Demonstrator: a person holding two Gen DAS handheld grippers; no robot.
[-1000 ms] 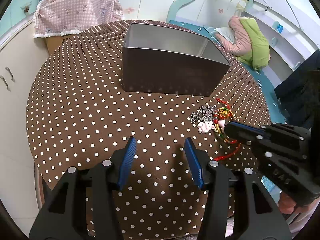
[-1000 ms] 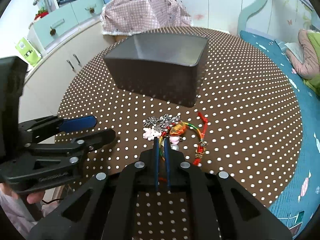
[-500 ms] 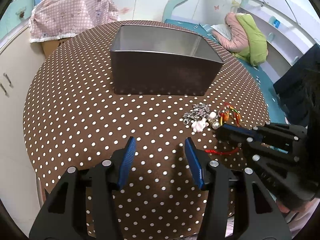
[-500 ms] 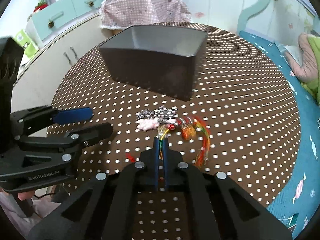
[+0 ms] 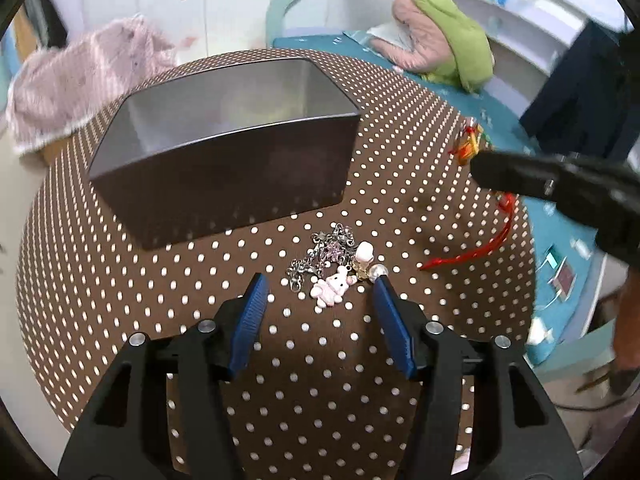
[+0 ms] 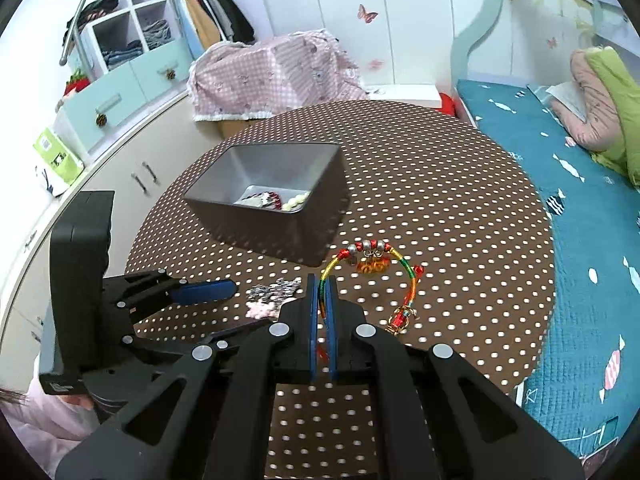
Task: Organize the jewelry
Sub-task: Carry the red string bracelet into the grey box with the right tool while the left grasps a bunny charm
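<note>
Lifted off the desk (image 6: 460, 200) now, the braided bracelet (image 6: 374, 266) hangs pinched in my right gripper (image 6: 320, 284) beside the box (image 6: 280, 224); my left gripper (image 5: 320, 292) holds its jaws spread over the charm pile (image 5: 332, 260).

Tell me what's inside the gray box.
In the gray box, the right wrist view shows red beads and cream beads on its floor. The near wall hides the rest.

A round bench (image 6: 460, 184) covered in brown cloth with white polka dots carries the things. On its far left part stands a dark rectangular box (image 6: 256, 228), open at the top, with a few small pieces inside. Near it on the cloth lies a small heap of silver chain (image 5: 320, 254) and a pink bear charm (image 5: 332, 288), just beside a white bead (image 5: 363, 251).
</note>
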